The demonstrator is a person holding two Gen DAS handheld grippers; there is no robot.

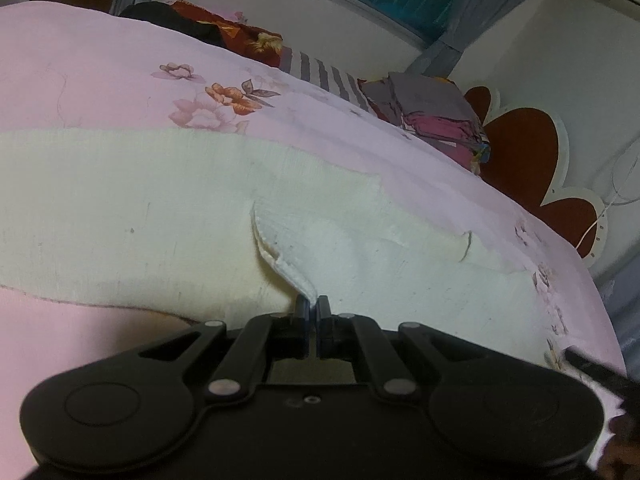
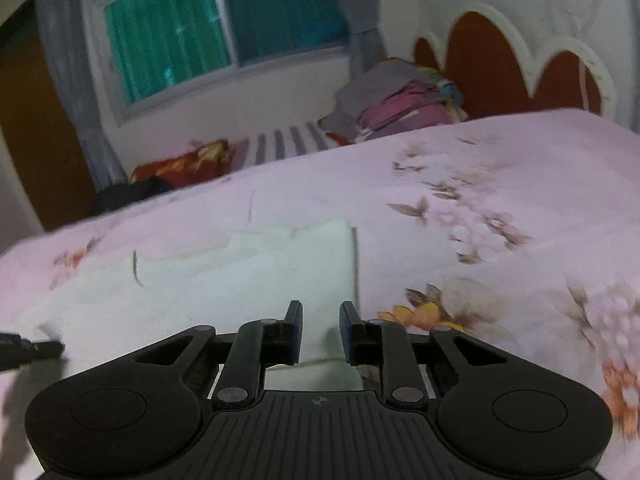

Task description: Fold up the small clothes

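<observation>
The left gripper (image 1: pixel 312 304) pinches the white cloth's (image 1: pixel 120 208) corner; the right gripper (image 2: pixel 320 314), fingers apart, should clamp before lifting evenly.

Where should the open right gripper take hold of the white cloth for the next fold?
Probably the near corner of the white cloth, straight ahead of the right gripper. The straight side edge lies flat on the floral bedsheet, so slide one finger under from the near side. The left gripper already pinches another edge.
</observation>
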